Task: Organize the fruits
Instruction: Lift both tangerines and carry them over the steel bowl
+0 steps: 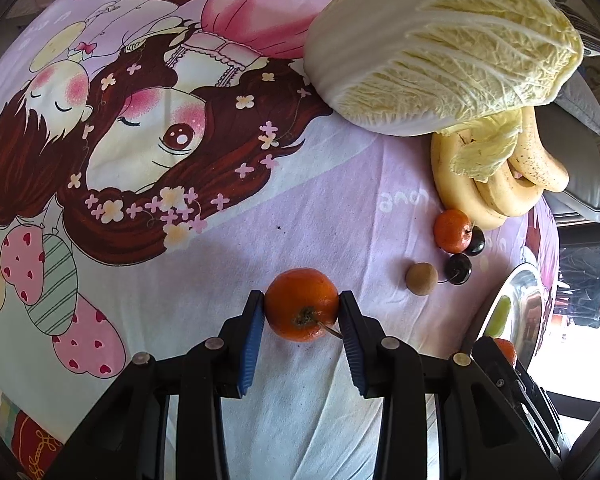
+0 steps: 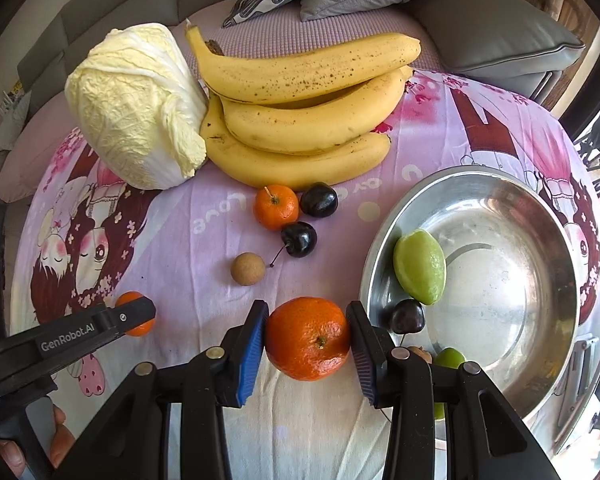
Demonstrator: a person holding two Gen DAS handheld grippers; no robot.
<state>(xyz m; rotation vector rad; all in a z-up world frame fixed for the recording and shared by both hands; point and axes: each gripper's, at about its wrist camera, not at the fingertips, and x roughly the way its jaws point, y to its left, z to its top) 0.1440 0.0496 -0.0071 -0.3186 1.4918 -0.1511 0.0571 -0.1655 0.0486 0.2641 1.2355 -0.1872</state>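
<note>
Tangerines sat pinched in both grippers above the cartoon-print cloth.
The left gripper squeezed one tangerine; the right gripper squeezed a bigger tangerine, with the steel bowl at its two o'clock, bananas and napa cabbage toward twelve.
</note>
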